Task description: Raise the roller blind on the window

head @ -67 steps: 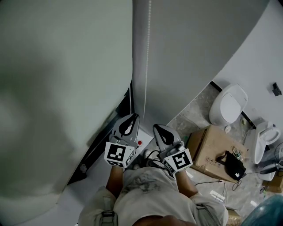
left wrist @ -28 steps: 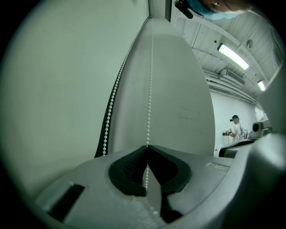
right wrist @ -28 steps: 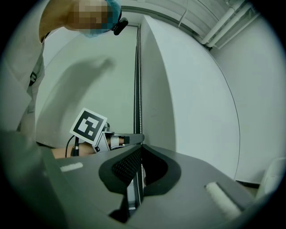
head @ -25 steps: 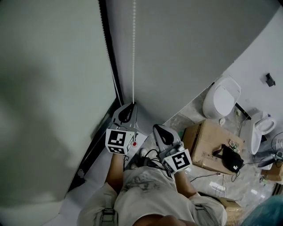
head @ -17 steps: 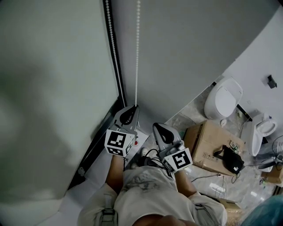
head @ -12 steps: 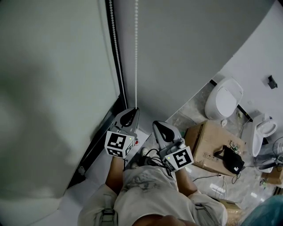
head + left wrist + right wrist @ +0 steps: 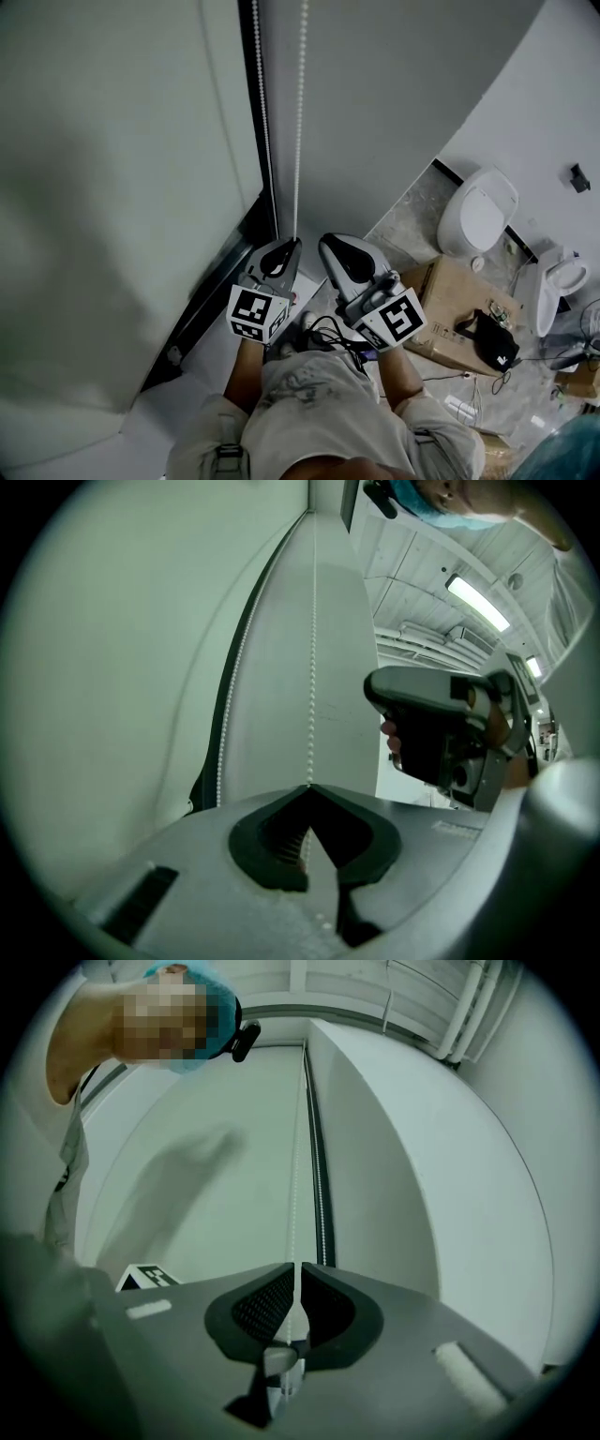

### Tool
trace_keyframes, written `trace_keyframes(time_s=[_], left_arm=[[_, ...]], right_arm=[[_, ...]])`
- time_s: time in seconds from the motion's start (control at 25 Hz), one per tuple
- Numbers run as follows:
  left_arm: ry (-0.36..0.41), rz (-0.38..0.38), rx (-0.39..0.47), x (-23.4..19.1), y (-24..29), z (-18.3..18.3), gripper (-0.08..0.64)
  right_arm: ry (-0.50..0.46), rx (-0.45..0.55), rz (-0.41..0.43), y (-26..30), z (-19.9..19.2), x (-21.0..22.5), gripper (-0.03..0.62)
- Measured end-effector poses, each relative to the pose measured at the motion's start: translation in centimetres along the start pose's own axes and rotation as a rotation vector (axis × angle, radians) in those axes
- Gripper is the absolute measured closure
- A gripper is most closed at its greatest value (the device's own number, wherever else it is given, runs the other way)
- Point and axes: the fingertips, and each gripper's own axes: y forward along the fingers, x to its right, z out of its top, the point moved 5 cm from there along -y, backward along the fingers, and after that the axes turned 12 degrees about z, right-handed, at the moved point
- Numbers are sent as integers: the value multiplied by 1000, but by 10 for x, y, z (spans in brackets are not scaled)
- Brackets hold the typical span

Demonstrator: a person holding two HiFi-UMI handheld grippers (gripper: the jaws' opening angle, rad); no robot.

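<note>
Left hand-held gripper (image 7: 309, 787): clenched on the bead chain (image 7: 299, 122). Its jaw tips meet on the strand, which runs straight up from them.
Right hand-held gripper (image 7: 297, 1267): jaws drawn to a narrow slit with a bead strand running through it, so it reads as gripping too. A small connector piece sits in the hollow behind the tips.
Why held so: both grippers are side by side at the low end of the chain. This looks like a hand-over-hand pull, one holding the tension while the other takes a new bite.
Second strand: it hangs free along the black window frame (image 7: 248, 94), well apart from both grippers. Leaving it loose lets the loop run.
Roller blind (image 7: 103, 187): to the left of the frame, its pale cloth covers the window as far down as the head view shows. The raising seems barely begun.
Risk: the beads are small and could slip through the jaws, so the pull should follow the line of the chain.
Beyond: a toilet (image 7: 478, 217) and a cardboard box (image 7: 459, 300) on the floor to the right take no part in the task.
</note>
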Motion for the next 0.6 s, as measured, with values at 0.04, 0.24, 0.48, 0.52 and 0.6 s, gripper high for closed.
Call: trace_keyframes(time_s=[0.04,0.24,0.48,0.52,0.6], left_arm=[[-2,-2,1,1,-3,0,552],[-13,-4,6,7,-19,-4,552],[-30,-10,8,10,-29,-7,552],[-32,-12,8,10,-31,-7,552],[-34,-15,9,10,-35,-7,552]], right_arm=[[-6,7,13,3,6,-1,555],[-14,48,83,15,30,-9,535],[-39,78,135,33,53,-11,525],[-40,81,144,36,56,-13,523],[-42,85,158,43,60,-17,521]])
